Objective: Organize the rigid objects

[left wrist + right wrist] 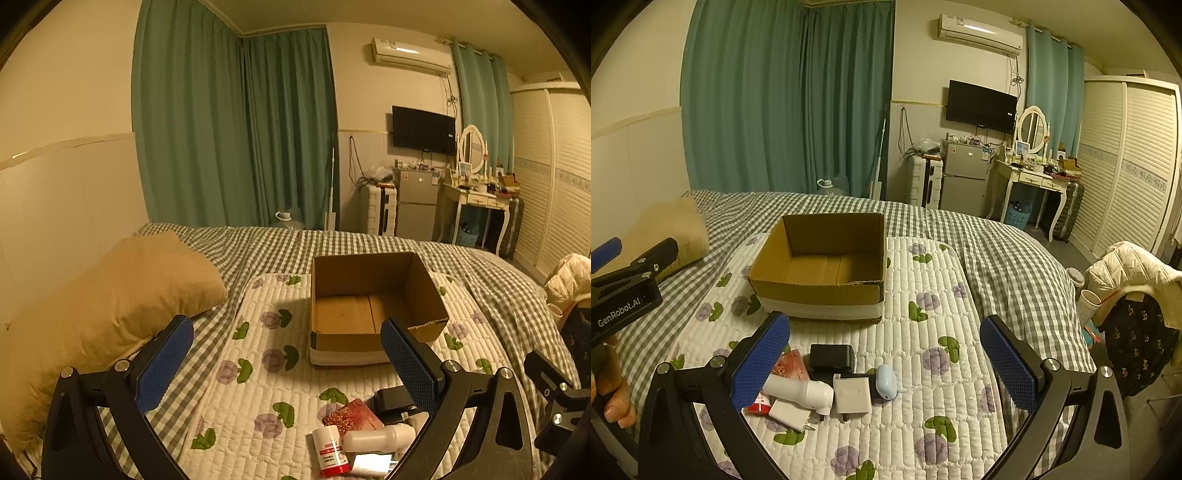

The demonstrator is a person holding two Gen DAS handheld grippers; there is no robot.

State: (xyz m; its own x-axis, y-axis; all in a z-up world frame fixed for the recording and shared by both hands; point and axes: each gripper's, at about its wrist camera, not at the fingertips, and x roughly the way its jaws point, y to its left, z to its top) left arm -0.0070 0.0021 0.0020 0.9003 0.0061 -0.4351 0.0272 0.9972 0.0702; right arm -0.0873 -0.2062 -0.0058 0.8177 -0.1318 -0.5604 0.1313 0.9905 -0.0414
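My right tool [884, 363] hangs wide open above a heap of small things on the bed's quilted mat [923, 314]: white bottle [798, 393], black adapter [832, 357], white charger [851, 395], blue case [886, 381]. The cardboard box [823, 266] sits empty beyond them.

A bed [997, 251] covered with a grey-and-white checked sheet is seen, and on it a white quilted mat printed with purple flowers and green leaves [923, 332] is spread. A tan pillow [122, 295] is laid on the sheet just beside the mat. On the mat an open brown cardboard box with a white band round its base [827, 291] is set, and nearer the camera a cluster of small items is gathered: a white plastic bottle [798, 392], a black rectangular adapter [832, 357], a white square charger [851, 395], a pale blue oval case [886, 380] and a red patterned packet [352, 415].
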